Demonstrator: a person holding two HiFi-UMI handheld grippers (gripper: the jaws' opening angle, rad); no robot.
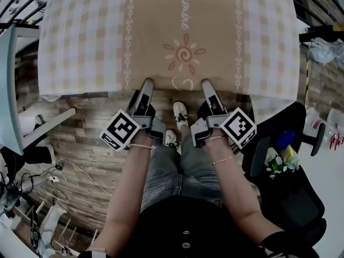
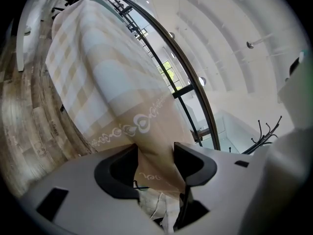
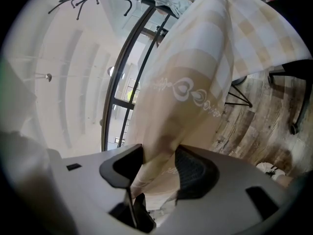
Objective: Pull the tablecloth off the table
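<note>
Between open jaws, tablecloth (image 1: 161, 15) hem.

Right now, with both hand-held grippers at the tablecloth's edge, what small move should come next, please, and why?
Probably close both fully: the tablecloth edge lies between the jaws of the left hand-held gripper and right hand-held gripper, which stand apart, not yet pinching it.
</note>
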